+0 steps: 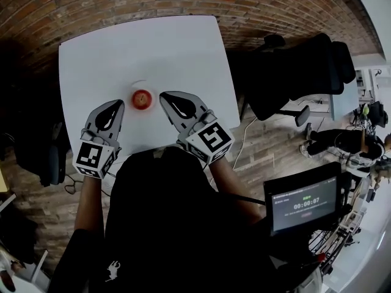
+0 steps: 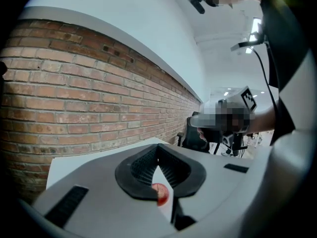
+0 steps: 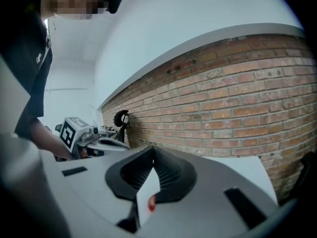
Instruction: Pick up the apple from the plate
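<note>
Red apple (image 1: 142, 98) on plate (image 1: 138, 83), mid table (image 1: 153, 47), between both grippers, untouched. Jaws of left gripper (image 1: 118, 104) together, empty; right gripper (image 1: 163, 96) same. Risk of knocking apple off plate if approached with jaws unparted; of squirting it sideways if pinched off-centre

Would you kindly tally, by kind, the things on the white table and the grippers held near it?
Apple: 1
Plate: 1
Grippers: 2, the left gripper and the right gripper
Total: 4
</note>
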Demonstrator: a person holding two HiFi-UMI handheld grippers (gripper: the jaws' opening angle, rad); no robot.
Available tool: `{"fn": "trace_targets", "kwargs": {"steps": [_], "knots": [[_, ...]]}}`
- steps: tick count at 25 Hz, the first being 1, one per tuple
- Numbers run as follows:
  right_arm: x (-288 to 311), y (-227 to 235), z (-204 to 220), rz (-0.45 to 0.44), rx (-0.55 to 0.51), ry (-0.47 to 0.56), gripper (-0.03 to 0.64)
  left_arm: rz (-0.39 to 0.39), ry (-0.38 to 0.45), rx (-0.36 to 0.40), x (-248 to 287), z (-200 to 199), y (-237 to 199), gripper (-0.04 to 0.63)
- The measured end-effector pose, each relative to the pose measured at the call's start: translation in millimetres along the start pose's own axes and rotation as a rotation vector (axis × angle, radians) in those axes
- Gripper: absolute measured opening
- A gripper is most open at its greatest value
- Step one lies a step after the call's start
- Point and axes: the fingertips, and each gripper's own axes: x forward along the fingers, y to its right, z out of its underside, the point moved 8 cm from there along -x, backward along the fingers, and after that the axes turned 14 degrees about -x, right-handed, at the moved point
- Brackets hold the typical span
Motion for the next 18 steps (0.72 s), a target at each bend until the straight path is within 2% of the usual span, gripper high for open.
{"fn": "trace_targets", "kwargs": {"steps": [5,11,18], "knots": [[16.8,2.2,-4.2,0.016,-0.006,-0.018,0.005,0.015,-0.04,-0.018,3.2,4.5,-18.5,0.006],[26.7,6.3,-3.7,0.032,0.004,-0.037,0.005,0.053,-0.046,0.016,14.8,6.1,-28.2,0.006],[27.8,12.6,6.7,-0.023,-0.014,-0.051,0.005,0.021,-0.071,-0.005,25.5,21.9,-21.5,0.006]]}}
